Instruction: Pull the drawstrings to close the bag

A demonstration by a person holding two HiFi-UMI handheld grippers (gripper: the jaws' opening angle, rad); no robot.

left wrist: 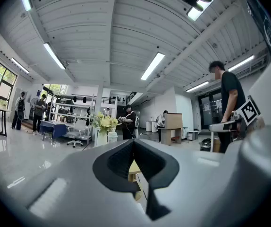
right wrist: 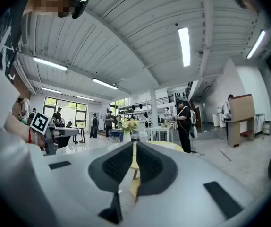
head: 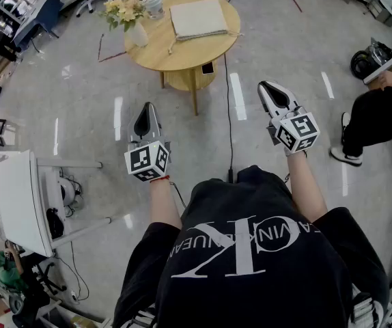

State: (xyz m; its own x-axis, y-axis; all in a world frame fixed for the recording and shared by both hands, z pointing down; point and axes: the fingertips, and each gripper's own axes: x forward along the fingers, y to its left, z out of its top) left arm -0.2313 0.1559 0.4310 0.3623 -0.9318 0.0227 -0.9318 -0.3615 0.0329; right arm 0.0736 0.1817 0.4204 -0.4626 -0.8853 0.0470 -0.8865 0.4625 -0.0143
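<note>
A flat beige drawstring bag (head: 199, 18) lies on the round wooden table (head: 156, 52) at the top of the head view, its strings trailing off its left edge. My left gripper (head: 147, 109) is held level over the floor, well short of the table, jaws closed together and empty. My right gripper (head: 268, 87) is likewise level and short of the table, its jaws drawn together with only a thin slit and nothing between them. In the left gripper view the left gripper (left wrist: 134, 144) points at the table. In the right gripper view the right gripper (right wrist: 134, 146) faces the table top (right wrist: 168, 146).
A vase of yellow flowers (head: 129, 12) and a glass jar (head: 154, 3) stand on the table's left side. A black cable (head: 228, 115) runs across the floor between my grippers. A seated person (head: 380, 115) is at the right, a white stand (head: 18, 197) at the left.
</note>
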